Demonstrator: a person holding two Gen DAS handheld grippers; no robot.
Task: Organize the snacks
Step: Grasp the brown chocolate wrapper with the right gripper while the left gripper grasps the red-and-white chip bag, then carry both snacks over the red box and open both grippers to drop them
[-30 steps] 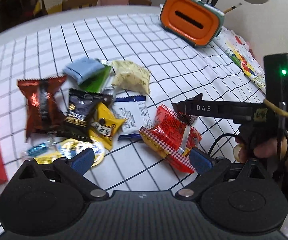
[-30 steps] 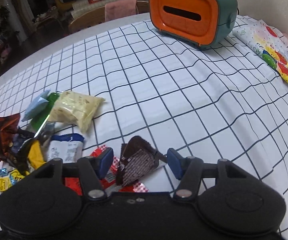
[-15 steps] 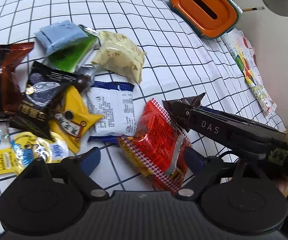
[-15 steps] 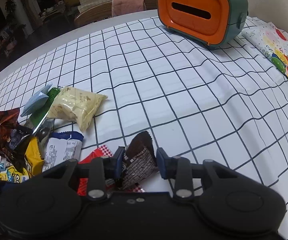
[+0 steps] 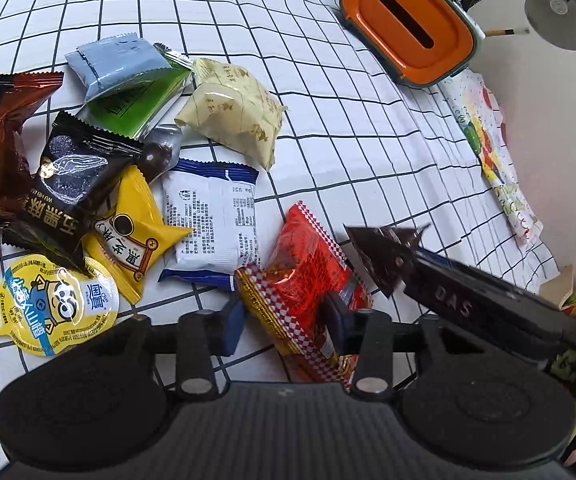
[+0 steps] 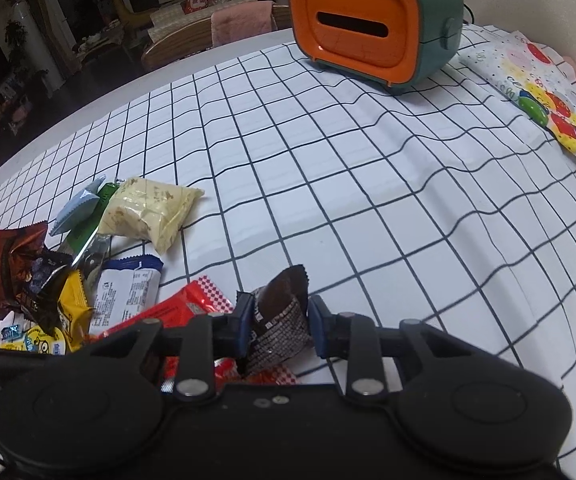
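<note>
A red checkered snack packet (image 5: pixel 303 256) lies on the checked tablecloth (image 5: pixel 367 140). My left gripper (image 5: pixel 284 320) is closing on its near end, and both pads press into the wrapper. A dark brown chocolate packet (image 6: pixel 284 300) stands upright between the pads of my right gripper (image 6: pixel 280 320), whose jaws are still closing on it. In the left wrist view the right gripper (image 5: pixel 415 268) comes in from the right with the dark packet (image 5: pixel 383 256) at its tip, just right of the red packet. The red packet (image 6: pixel 180 312) shows again to the left of the right gripper.
Several other snacks lie in a heap on the left: a white-and-blue packet (image 5: pixel 212 220), a yellow one (image 5: pixel 132 232), a black one (image 5: pixel 72 184), a cream one (image 5: pixel 236 116) and a jelly cup (image 5: pixel 48 308). An orange tissue box (image 6: pixel 367 28) stands at the back. A colourful tissue pack (image 6: pixel 547 112) lies far right.
The left gripper dropped onto the red packet and its jaws went from wide open to closed on it. The right jaws closed on the dark packet and shifted slightly with it.
</note>
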